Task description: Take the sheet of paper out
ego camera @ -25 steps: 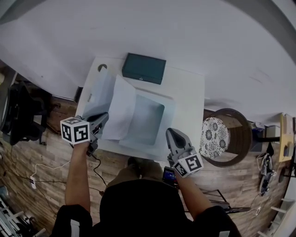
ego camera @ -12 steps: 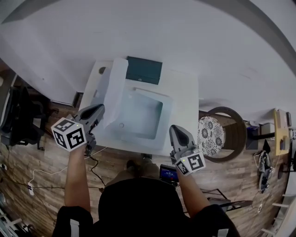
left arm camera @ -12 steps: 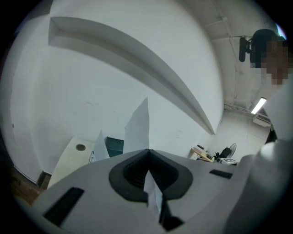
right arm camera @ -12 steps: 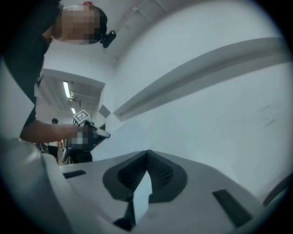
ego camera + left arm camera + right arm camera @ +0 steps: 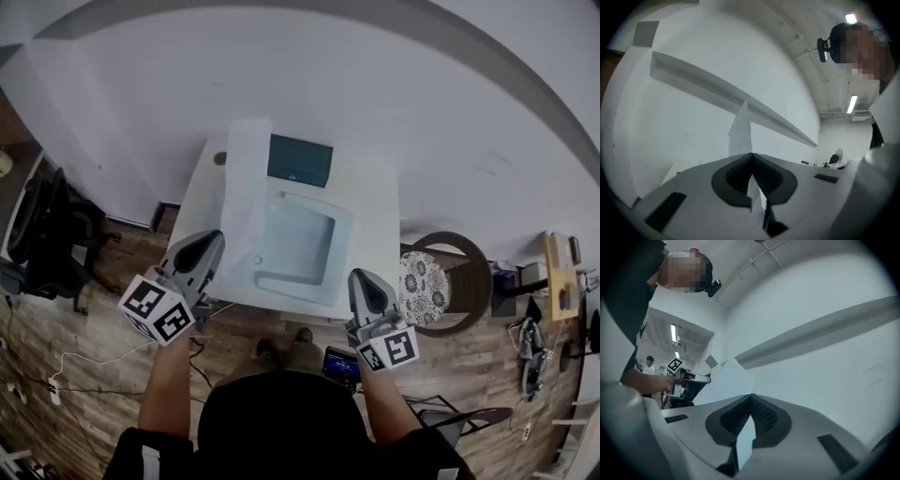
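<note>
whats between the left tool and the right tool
In the head view, the pale blue folder lies between left tool and right tool, with the white sheet at its left edge.

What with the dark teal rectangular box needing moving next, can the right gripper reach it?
Probably not: the right gripper is shut on the pale blue plastic sleeve, and the dark teal rectangular box lies beyond it at the far edge of the white table.

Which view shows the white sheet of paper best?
The head view: the white sheet of paper shows nearly whole, standing up over the table. The left gripper view gives only its edge, pinched between shut jaws. The right gripper view shows one corner.
</note>
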`<state>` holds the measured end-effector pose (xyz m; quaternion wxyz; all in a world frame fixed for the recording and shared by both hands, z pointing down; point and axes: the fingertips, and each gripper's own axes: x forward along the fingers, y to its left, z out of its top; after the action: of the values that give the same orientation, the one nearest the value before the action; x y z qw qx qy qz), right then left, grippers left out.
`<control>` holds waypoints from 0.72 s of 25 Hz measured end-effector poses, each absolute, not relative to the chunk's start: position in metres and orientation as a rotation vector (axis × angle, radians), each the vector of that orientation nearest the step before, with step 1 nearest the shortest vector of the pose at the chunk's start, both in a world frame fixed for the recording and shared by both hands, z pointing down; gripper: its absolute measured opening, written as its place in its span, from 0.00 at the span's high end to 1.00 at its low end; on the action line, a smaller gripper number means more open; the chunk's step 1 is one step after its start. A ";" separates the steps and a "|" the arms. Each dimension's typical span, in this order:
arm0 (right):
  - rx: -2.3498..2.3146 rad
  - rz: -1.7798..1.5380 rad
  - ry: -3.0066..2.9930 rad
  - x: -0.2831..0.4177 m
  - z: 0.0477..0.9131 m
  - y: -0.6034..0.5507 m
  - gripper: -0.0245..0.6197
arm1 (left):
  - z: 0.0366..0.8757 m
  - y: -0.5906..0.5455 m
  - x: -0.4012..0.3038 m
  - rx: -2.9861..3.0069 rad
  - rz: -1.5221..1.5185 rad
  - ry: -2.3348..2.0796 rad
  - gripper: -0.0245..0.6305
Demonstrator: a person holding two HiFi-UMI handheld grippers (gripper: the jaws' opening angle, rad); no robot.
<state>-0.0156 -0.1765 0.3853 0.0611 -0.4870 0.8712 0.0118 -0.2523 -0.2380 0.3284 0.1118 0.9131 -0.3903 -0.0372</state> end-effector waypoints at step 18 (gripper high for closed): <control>-1.468 0.058 2.690 0.020 0.379 -0.092 0.95 | 0.340 -0.108 -0.254 2.739 -0.183 -1.641 0.96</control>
<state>0.0200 -0.0916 0.3787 0.0383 -0.4787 0.8769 0.0188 -0.2537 -0.1077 0.3399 -0.0283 0.8561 -0.5129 -0.0571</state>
